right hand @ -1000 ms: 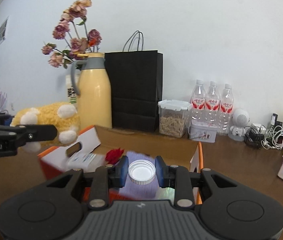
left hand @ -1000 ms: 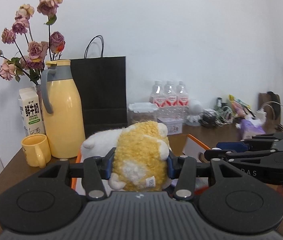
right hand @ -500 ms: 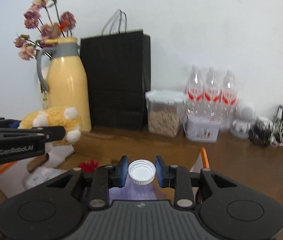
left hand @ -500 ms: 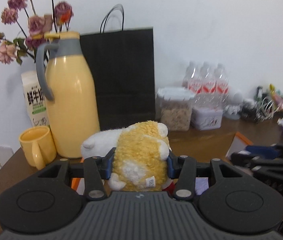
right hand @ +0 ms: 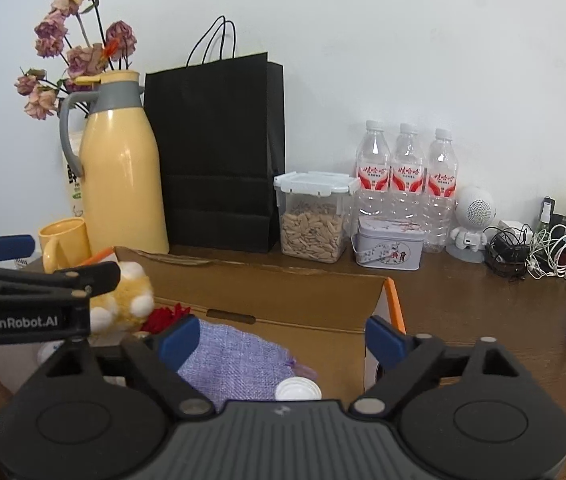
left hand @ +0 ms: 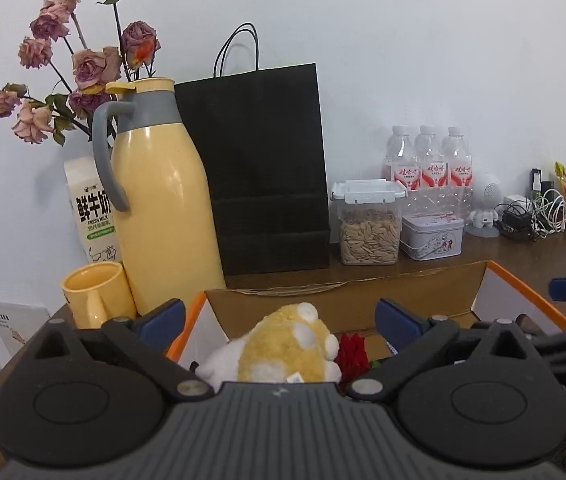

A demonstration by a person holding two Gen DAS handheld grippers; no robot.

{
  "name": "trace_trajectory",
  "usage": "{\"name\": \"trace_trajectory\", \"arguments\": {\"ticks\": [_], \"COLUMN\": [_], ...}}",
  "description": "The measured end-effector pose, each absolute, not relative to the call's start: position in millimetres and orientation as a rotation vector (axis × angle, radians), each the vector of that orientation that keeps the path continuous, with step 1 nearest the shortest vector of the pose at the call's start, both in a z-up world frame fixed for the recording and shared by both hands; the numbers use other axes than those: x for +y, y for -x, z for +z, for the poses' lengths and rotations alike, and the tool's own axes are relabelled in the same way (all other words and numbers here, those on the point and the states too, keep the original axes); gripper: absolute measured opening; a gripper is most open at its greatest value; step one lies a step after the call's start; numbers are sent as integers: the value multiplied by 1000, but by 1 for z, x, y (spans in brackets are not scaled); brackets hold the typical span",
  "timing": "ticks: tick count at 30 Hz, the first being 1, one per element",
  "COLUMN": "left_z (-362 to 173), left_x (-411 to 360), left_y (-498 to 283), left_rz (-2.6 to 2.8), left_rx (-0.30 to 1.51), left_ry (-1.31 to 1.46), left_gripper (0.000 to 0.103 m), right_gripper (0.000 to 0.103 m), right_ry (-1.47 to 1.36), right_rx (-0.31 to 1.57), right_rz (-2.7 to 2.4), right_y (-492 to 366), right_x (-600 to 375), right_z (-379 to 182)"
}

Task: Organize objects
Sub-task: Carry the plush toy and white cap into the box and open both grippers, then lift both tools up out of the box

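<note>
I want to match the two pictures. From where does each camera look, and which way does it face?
Left wrist: sits on the left tool, faces the wall across the box; its open blue pads show over the plush.
Right wrist: sits on the right tool, same direction; open pads over a pouch and cap; the left tool at left edge.
Shared: box, plush, jug, bag.
</note>
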State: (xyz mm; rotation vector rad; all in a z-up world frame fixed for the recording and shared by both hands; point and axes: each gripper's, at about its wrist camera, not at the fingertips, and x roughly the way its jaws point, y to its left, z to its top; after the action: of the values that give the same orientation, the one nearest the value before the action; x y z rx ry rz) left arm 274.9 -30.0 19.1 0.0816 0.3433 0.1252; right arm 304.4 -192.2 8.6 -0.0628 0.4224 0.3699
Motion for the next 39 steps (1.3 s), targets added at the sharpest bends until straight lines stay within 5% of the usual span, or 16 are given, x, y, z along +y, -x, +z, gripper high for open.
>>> {"name": "trace_trajectory", "arguments": {"ticks": [39], "left_z": [52], "left_x": [-18], "left_y": [-137], "left_rz": [101], "left_rx": [319], "left_ry": [-21], "left_gripper": [103], "right_gripper": [103], "right_ry": [98], "right_rx": [356], "right_rz": [389], "right_y": [-171], "right_x": [-228], "right_z": [35]}}
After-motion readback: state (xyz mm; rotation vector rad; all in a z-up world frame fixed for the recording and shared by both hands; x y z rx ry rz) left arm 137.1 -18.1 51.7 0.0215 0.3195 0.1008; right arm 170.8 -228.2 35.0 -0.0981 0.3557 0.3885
